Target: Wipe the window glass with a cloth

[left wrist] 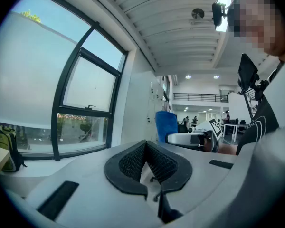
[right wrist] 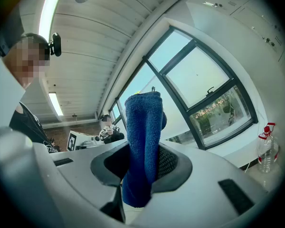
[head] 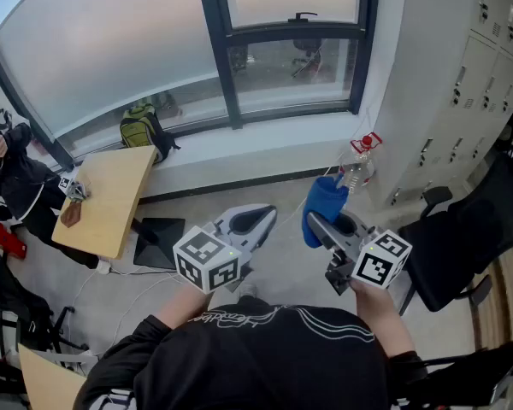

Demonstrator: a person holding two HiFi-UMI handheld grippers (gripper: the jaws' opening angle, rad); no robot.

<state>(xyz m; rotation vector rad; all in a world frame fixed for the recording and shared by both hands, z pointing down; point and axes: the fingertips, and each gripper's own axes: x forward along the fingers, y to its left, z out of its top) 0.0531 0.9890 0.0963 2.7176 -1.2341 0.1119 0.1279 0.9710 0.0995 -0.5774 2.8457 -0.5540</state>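
1. Head view: the window glass (head: 111, 49) lies at 12 o'clock, well apart from both tongs. No contact with the pane is visible, so wiping is judged not yet begun.
2. Right tongs (head: 318, 222): clenched on the cloth (head: 323, 203), which is held up at 1 o'clock. In the right gripper view the cloth (right wrist: 142, 137) rises between the dark ribbed pads, and a short tail hangs below them.
3. Left tongs (head: 258, 219): clenched on nothing. In the left gripper view the mesh-textured pads meet at their far tips and the space between them is bare.
4. Cloth material: blue, with a looped pile, folded into a narrow band. It is judged light, soft and limp, and unlikely to slip from ribbed pads.
5. Hold point: the present grip sits low on the band. For wiping, keep a padded length of cloth projecting beyond the tips so the hard grey shell cannot touch the pane.
6. Glass: smooth, flat and hard, set in a dark frame; the large pane looks hazy. It is judged fragile, so apply even, moderate pressure.
7. Surroundings:
   - A clear spray bottle (head: 359, 165) with a red trigger stands at 1 o'clock.
   - A wooden worktop (head: 111, 195) stands at 10 o'clock.
   - A green backpack (head: 141, 126) stands at 11 o'clock by the sill.
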